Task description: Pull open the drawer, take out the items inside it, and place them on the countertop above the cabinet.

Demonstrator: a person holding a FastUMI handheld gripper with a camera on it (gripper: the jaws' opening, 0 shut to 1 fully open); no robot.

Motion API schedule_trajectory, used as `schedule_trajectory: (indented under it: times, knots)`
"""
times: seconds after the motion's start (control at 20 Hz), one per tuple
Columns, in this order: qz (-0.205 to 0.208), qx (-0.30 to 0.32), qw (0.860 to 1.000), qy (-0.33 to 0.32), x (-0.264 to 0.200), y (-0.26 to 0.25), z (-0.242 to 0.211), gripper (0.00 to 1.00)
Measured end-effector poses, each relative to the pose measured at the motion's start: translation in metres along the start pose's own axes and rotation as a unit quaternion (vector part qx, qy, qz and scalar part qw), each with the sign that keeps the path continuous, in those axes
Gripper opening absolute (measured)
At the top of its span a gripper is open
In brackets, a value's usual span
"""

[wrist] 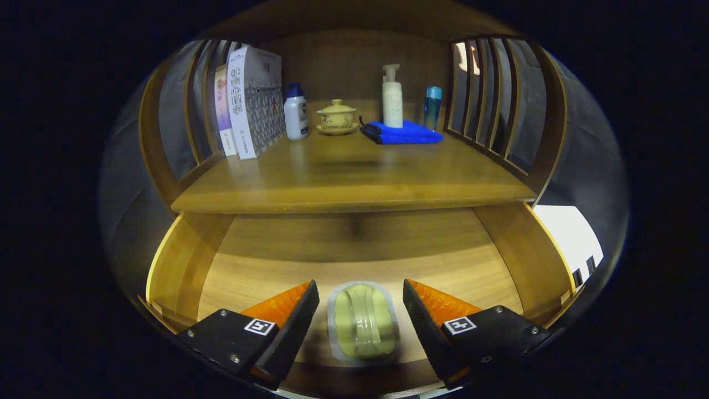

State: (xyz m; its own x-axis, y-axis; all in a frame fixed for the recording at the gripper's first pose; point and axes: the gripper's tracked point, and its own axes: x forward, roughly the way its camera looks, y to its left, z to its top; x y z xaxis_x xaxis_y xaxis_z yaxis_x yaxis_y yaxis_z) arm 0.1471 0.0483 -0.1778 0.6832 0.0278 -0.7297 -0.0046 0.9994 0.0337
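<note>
Nearest of all, the gripper [361,310] hangs over the pulled-out drawer [183,260] with its two fingers spread wide and nothing held between them. Directly between the fingertips, lying flat on the drawer's wooden floor close to the near edge, is a small pale green item [363,327] with a whitish rim and a raised ridge running along its top; it looks like a cleaning brush or a lidded soap dish, though I cannot tell which. Neither finger touches it; a gap shows on each side.

It is likely light and rigid plastic, smooth and perhaps a little slippery. The best hold is probably across its two long sides, low near the rim where the walls are straightest. A pinch on the rounded top could squirt it out. It should not need much force.

Beyond the item, the rest of the drawer floor runs back under the countertop [354,177], which overhangs the far part of the drawer. On that countertop, well beyond the fingers, stand books [249,100] at the far left, then a white bottle [295,113], a yellow lidded cup [337,117] on its saucer, a folded blue cloth [404,133] with a pump bottle [392,97] on it, and a small blue bottle [432,105] at the far right. The near stretch of the countertop looks free for setting the item down.
</note>
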Motion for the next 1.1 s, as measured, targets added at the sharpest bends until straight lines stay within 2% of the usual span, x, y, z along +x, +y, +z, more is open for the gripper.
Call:
schedule_trajectory:
  times: [0.1,0.2,0.3,0.35,0.45,0.6,0.75,1.1]
  knots:
    - [0.000,0.001,1.000,0.016,0.001,-0.002,-0.007,0.90]
    - [-0.002,0.007,1.000,0.026,0.002,-0.003,-0.012,0.82]
    - [-0.002,0.010,0.999,0.033,0.002,-0.003,-0.016,0.70]
    - [-0.004,0.010,0.999,0.035,0.003,-0.004,-0.018,0.61]
    - [-0.007,0.009,0.999,0.043,0.004,-0.006,-0.022,0.50]
    - [0.000,0.015,0.998,0.055,0.006,-0.003,-0.028,0.42]
    - [0.006,0.013,0.998,0.056,0.006,0.000,-0.030,0.26]
    - [-0.003,0.013,1.000,0.022,-0.007,-0.004,-0.019,0.22]
